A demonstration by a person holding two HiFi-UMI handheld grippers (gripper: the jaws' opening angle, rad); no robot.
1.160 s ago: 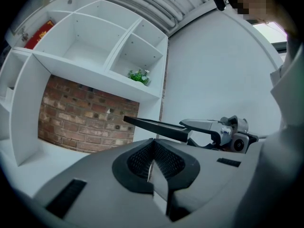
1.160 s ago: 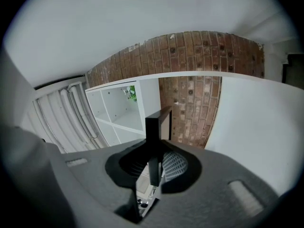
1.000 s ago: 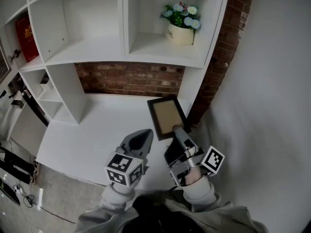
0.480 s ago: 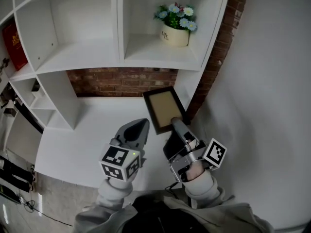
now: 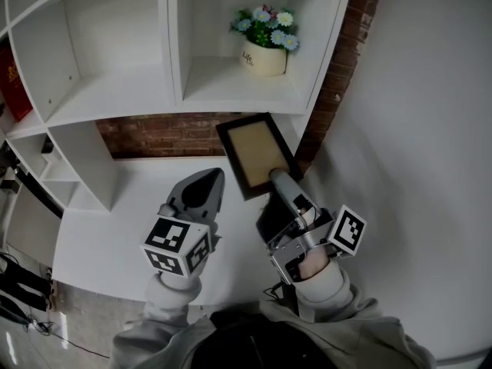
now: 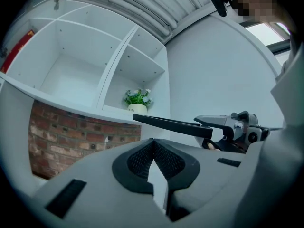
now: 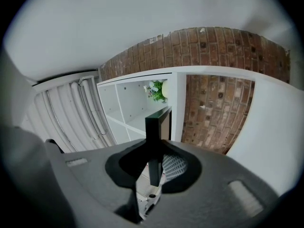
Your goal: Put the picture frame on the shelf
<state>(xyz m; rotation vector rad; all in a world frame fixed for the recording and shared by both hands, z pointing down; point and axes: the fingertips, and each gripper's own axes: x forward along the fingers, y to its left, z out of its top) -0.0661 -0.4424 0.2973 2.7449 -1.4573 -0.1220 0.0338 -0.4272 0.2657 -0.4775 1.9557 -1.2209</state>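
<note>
The picture frame (image 5: 256, 154), dark-rimmed with a tan panel, is held in the air in front of the brick wall, just below the white shelf (image 5: 231, 91). My right gripper (image 5: 279, 181) is shut on its near edge. In the right gripper view the frame (image 7: 157, 127) stands edge-on between the jaws of the right gripper (image 7: 154, 163). My left gripper (image 5: 204, 190) hovers to the left of the frame, shut and holding nothing. In the left gripper view its pads (image 6: 153, 152) meet, and the frame (image 6: 171, 125) shows as a thin dark bar.
A cream pot of flowers (image 5: 265, 43) stands in the shelf compartment above the frame. The compartment to its left (image 5: 108, 83) holds nothing. A red book (image 5: 11, 83) sits far left. Below is a white counter (image 5: 115, 214), with a brick column (image 5: 338, 75) on the right.
My right gripper has lifted the frame up and away from the counter, closer to the shelf with the flowers. The left gripper has risen a little alongside it.
</note>
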